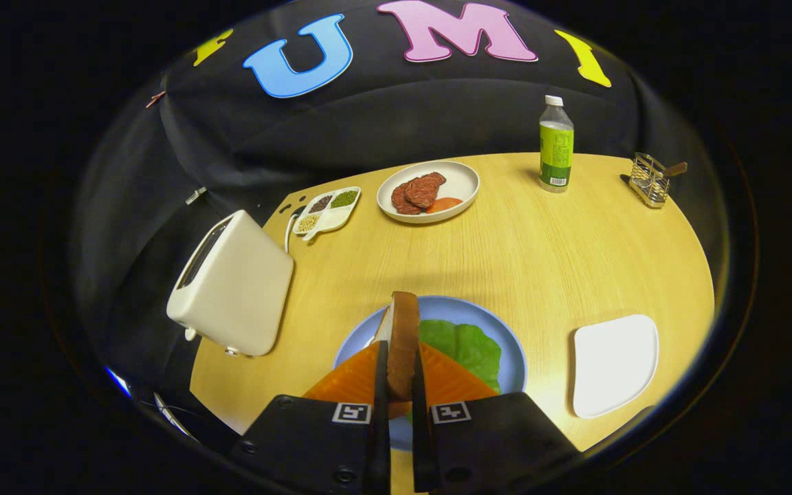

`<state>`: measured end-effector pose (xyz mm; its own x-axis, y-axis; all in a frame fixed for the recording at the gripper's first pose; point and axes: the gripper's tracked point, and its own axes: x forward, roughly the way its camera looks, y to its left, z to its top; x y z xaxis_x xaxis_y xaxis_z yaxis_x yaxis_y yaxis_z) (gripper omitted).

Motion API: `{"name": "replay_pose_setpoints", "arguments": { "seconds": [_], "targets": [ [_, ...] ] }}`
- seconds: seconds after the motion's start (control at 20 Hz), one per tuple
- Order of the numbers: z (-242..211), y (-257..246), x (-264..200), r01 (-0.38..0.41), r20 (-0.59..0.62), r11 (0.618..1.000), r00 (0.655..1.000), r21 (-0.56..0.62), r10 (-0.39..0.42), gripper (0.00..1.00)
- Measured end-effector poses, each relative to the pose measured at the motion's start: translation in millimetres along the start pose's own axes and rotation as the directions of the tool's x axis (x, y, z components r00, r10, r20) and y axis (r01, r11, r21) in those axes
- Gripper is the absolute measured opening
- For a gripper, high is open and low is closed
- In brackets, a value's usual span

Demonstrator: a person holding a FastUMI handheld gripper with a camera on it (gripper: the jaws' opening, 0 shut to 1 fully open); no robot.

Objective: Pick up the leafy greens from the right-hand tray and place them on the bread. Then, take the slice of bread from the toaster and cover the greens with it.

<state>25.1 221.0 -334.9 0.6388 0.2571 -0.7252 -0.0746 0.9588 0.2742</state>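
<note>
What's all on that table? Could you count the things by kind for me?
Dishes: 4: blue plate, white tray, plate of meat slices, divided dish of seeds
Appliances: 1: toaster
Bottles: 1: bottle
Wire racks: 1: rack
Sandwich parts: 2: bread slice gripped by the gripper, leafy greens
Total: 9

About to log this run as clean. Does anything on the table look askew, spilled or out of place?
Nothing spilled or damaged. The toaster leans over the table's left edge, though the fisheye may exaggerate that. The gripper is shut on the bread slice, held on edge above the greens on the blue plate.
</note>
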Motion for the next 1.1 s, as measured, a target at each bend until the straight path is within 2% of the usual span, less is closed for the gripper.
{"name": "replay_pose_setpoints", "arguments": {
  "seconds": [0.05, 0.1, 0.15, 0.25, 0.3, 0.35, 0.45, 0.65, 0.9, 1.1],
  "targets": [
    [-2.4, -6.5, -0.8, 0.018, -0.004, 1.0, 1.0, -0.007, -0.018, 0.26],
    [-3.5, -14.2, -2.7, 0.042, -0.003, 0.999, 0.999, -0.018, -0.042, 0.3],
    [-4.0, -20.7, -3.6, 0.06, 0.002, 0.998, 0.998, -0.032, -0.06, 0.41],
    [-4.6, -29.2, -6.4, 0.084, 0.005, 0.996, 0.996, -0.039, -0.084, 0.44],
    [-3.7, -34.0, -6.9, 0.098, 0.009, 0.994, 0.995, -0.04, -0.097, 0.49],
    [-2.7, -36.5, -8.7, 0.102, 0.013, 0.994, 0.995, -0.04, -0.101, 0.58],
    [1.3, -40.1, -12.7, 0.107, 0.027, 0.994, 0.994, -0.033, -0.106, 0.63],
    [20.7, -45.7, -29.5, 0.13, 0.1, 0.989, 0.987, -0.068, -0.123, 0.97],
    [77.7, -33.1, -74.1, 0.142, 0.276, 0.984, 0.955, -0.109, -0.107, 0.99],
    [128.9, -15.8, -124.0, 0.151, 0.432, 0.977, 0.899, -0.152, -0.072, 0.99]
  ]
}}
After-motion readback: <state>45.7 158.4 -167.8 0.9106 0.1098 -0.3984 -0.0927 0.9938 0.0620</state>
